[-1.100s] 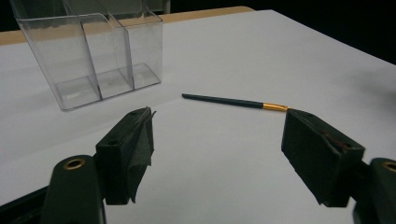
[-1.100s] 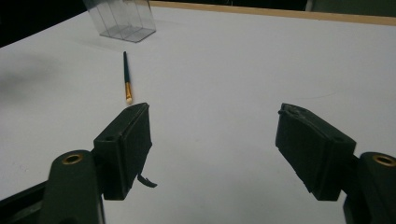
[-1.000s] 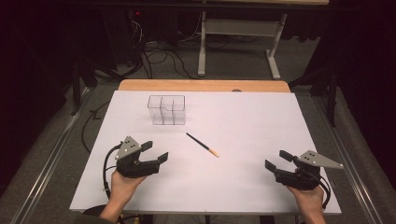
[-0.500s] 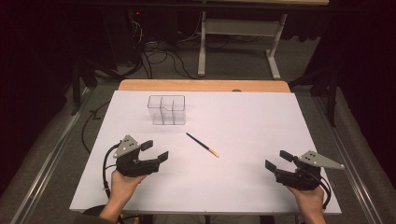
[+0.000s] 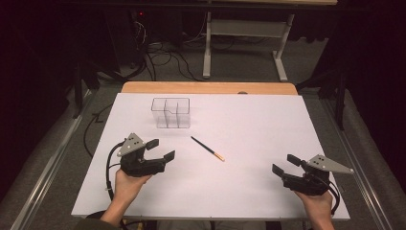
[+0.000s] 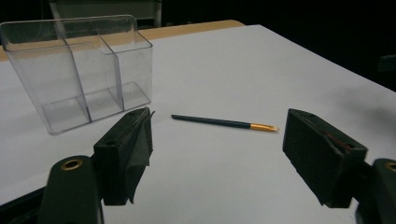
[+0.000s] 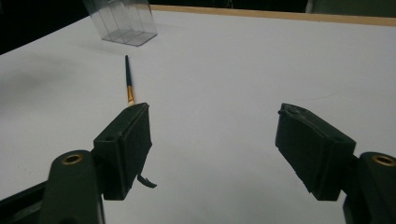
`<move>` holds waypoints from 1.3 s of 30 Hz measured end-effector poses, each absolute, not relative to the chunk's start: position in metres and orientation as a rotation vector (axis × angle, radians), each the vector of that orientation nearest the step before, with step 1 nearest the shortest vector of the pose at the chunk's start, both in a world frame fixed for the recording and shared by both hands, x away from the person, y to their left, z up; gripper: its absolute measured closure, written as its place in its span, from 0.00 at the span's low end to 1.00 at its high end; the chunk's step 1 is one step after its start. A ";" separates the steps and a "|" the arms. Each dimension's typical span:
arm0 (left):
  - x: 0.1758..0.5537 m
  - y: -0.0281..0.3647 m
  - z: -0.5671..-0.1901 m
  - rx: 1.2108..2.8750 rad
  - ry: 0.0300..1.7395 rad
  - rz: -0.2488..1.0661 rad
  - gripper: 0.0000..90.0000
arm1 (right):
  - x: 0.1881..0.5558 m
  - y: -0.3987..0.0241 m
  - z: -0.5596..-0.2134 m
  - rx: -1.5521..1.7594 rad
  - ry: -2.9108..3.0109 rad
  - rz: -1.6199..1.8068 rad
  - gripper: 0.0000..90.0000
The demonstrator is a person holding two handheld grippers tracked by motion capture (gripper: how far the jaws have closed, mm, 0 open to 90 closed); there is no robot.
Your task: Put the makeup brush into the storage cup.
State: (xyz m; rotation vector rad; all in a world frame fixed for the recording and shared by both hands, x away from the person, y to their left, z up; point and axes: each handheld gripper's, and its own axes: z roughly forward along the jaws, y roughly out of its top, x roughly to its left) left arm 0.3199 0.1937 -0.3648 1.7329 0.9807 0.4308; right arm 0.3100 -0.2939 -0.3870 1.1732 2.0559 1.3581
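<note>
A thin dark paintbrush (image 5: 207, 148) with a gold ferrule lies flat near the middle of the white table (image 5: 249, 120). Behind it to the left stands a clear plastic organizer (image 5: 171, 112) with several compartments, nothing inside. My left gripper (image 5: 161, 150) rests at the front left, open, its jaws wide apart and facing the brush (image 6: 224, 123) and the organizer (image 6: 79, 70). At the front right my right gripper (image 5: 286, 164) is open too, with nothing between its jaws; the brush (image 7: 127, 80) lies ahead of its left jaw, the organizer (image 7: 122, 21) farther back.
A wooden strip (image 5: 210, 87) runs along the table's far edge. Beyond it a metal desk frame (image 5: 244, 38) and loose cables (image 5: 158, 52) sit on the dark floor. The white surface is bare between the grippers.
</note>
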 end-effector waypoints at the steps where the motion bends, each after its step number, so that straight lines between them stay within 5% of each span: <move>1: 0.320 0.194 -0.365 1.733 0.981 0.431 0.27 | 0.310 -0.294 -0.387 1.171 2.055 1.360 0.31; 39: 0.354 0.161 -0.342 1.729 0.934 0.386 0.24 | 0.310 -0.295 -0.387 1.177 2.056 1.366 0.31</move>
